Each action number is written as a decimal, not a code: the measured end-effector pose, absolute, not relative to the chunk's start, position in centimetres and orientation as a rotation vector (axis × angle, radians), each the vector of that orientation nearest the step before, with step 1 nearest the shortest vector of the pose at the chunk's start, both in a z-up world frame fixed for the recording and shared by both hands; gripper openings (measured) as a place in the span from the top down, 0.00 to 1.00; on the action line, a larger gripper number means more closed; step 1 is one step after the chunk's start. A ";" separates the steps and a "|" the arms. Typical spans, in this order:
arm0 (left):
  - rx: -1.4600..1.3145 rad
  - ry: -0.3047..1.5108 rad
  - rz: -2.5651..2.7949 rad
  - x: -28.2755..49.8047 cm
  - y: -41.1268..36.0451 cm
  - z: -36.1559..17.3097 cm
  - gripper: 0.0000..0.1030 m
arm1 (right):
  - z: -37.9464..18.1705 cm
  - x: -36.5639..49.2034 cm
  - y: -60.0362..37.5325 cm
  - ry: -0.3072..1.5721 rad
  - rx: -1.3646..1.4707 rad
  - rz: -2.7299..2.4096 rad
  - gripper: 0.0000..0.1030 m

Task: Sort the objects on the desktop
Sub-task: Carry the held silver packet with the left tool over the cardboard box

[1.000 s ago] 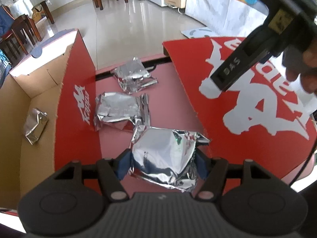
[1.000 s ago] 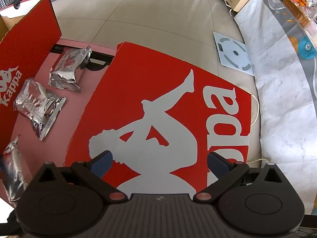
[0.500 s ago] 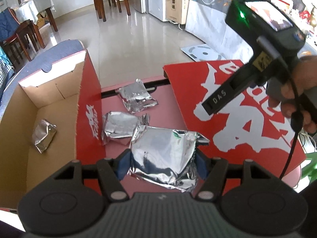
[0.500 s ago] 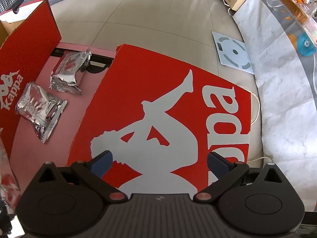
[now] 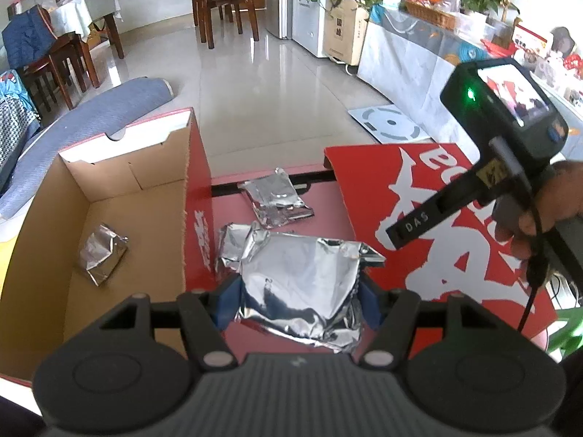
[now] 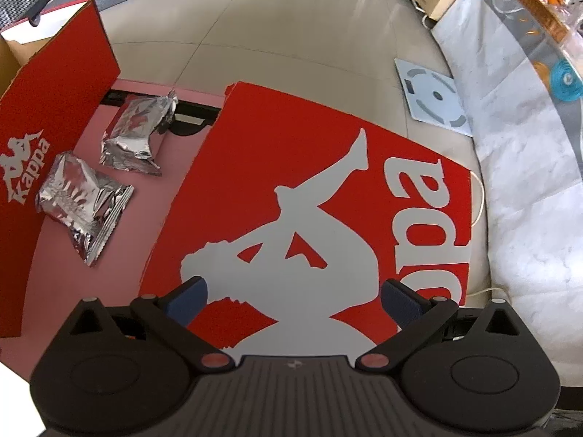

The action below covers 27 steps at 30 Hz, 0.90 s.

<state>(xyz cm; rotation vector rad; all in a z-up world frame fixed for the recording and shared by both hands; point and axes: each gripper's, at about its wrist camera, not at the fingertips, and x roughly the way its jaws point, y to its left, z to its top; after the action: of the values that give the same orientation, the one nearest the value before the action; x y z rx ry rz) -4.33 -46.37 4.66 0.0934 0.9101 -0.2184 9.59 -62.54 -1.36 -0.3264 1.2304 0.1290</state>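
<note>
Foil packet (image 5: pixel 298 287) clamped in left gripper (image 5: pixel 297 300), unseen from right gripper (image 6: pixel 293 296), which gapes empty.

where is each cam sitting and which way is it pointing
Left wrist: on the left gripper, looking forward past its held foil packet toward the open box; the right hand shows.
Right wrist: on the right gripper, looking down at the red lid; only its open fingers show.
Shared: lid and two loose packets.
</note>
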 end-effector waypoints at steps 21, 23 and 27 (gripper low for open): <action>0.045 0.874 -0.130 -3.3 -42.5 5.9 0.39 | 0.2 9.0 -60.4 1.196 -0.323 0.067 0.02; 0.038 0.875 -0.124 -3.3 -42.2 5.9 0.39 | 0.7 8.8 -60.2 1.188 -0.300 0.073 0.01; 0.027 0.875 -0.116 -3.3 -41.5 5.9 0.39 | 1.3 8.2 -59.9 1.181 -0.263 0.059 0.02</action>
<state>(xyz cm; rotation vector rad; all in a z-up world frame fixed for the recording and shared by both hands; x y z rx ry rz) -3.25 -41.49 5.89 0.0267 0.8748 -0.1155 8.23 -59.91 1.34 -0.2629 1.1806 0.0588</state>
